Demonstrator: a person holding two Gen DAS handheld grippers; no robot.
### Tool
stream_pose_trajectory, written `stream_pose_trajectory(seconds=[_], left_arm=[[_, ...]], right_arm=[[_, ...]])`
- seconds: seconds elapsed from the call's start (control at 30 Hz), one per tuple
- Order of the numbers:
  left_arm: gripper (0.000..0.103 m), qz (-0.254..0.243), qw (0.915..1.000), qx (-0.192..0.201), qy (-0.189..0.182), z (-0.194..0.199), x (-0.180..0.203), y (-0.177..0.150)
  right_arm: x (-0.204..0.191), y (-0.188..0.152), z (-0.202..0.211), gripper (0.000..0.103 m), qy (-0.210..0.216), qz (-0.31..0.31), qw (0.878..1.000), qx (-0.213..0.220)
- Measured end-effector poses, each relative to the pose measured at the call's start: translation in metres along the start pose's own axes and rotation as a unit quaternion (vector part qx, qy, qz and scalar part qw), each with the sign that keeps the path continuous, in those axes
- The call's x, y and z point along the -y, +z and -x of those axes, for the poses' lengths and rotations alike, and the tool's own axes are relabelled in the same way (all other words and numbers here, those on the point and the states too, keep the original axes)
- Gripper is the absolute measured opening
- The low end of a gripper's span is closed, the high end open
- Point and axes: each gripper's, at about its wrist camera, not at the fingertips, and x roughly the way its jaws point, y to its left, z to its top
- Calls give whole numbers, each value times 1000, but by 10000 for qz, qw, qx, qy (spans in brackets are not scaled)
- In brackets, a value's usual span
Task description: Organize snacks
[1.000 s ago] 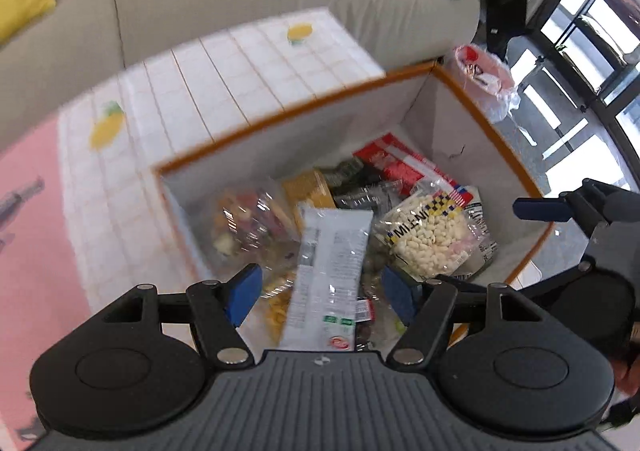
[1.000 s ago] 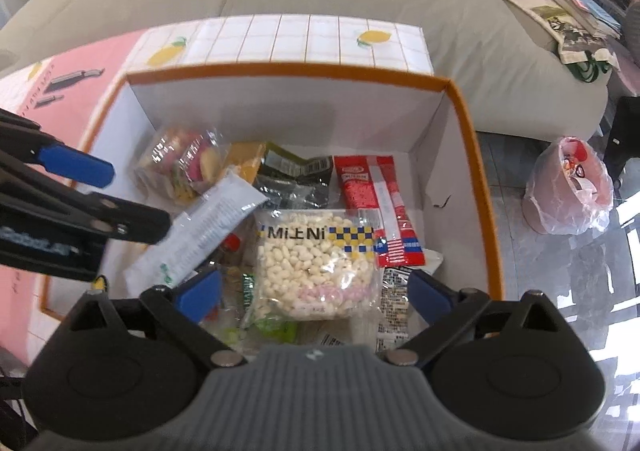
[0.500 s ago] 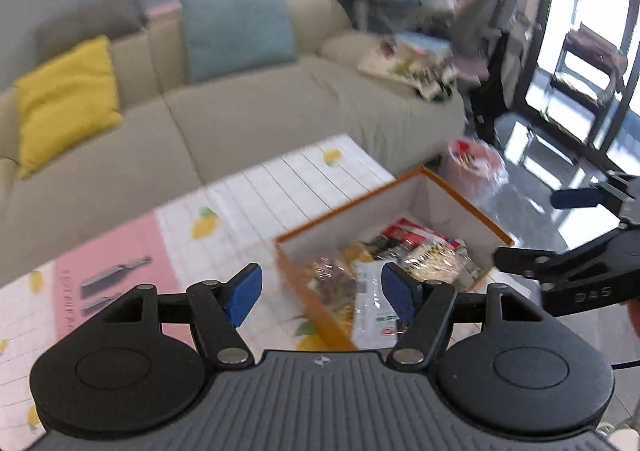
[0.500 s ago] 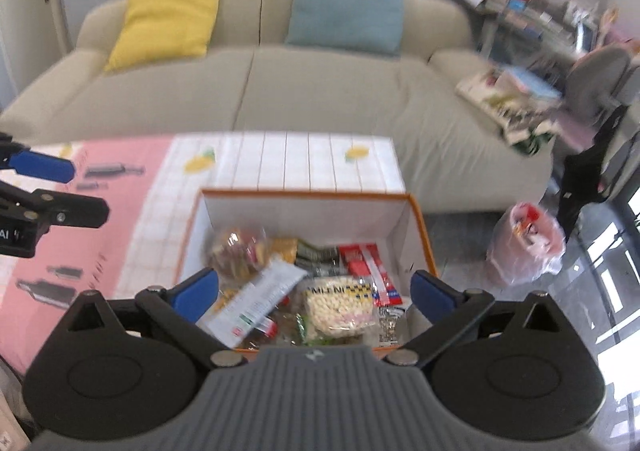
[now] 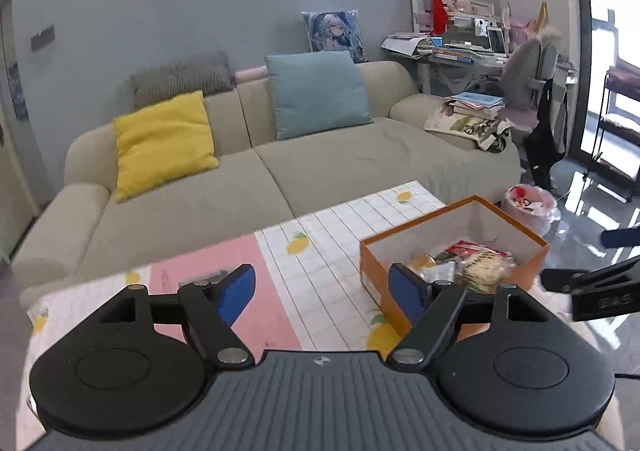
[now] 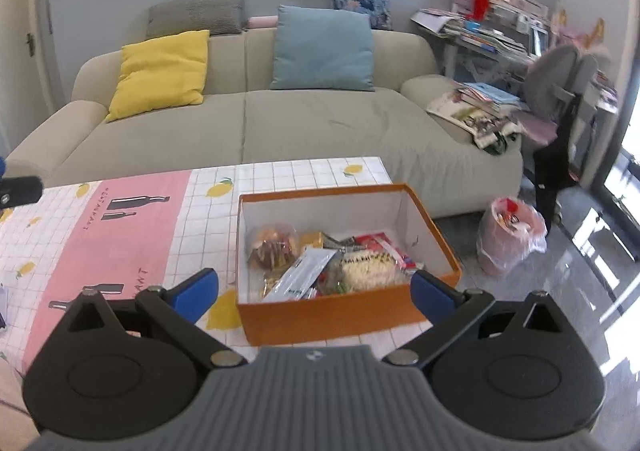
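Observation:
An orange box with white inner walls stands on the table near its right end; it also shows in the left wrist view. Several snack packs lie inside, among them a white flat packet, a bag of pale puffs, a red packet and a clear bag of mixed sweets. My left gripper is open and empty, held back above the tablecloth to the left of the box. My right gripper is open and empty, held back in front of the box.
The table wears a pink and white lemon-print cloth. A beige sofa with yellow and blue cushions stands behind. A pink bin bag sits on the floor to the right, near a chair.
Both grippers have pulled up and back from just over the box. The box now looks small and the sofa and room have come into view. The snacks stay in the box.

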Motion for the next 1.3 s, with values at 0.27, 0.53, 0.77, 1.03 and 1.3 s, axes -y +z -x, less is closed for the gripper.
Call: stream_pose_trajectory(seconds=[0.27, 0.53, 0.77, 1.03, 1.3], left_arm=[[91, 487, 9967, -638, 102, -3, -14, -37], [91, 667, 9938, -882, 112, -3, -18, -47], [91, 687, 9932, -940, 10, -3, -15, -51], [91, 758, 9918, -1030, -4, -4, -16, -52], [91, 765, 9916, -1046, -6, -4, -16, -52]], right_arm=[[-28, -20, 9, 100, 133, 0, 9999, -87], [-52, -31, 10, 100, 156, 228, 9995, -160], [-55, -29, 10, 100, 199, 297, 9993, -147], [-53, -30, 8, 100, 250, 253, 9992, -195], [-55, -30, 9, 100, 244, 276, 9992, -159]])
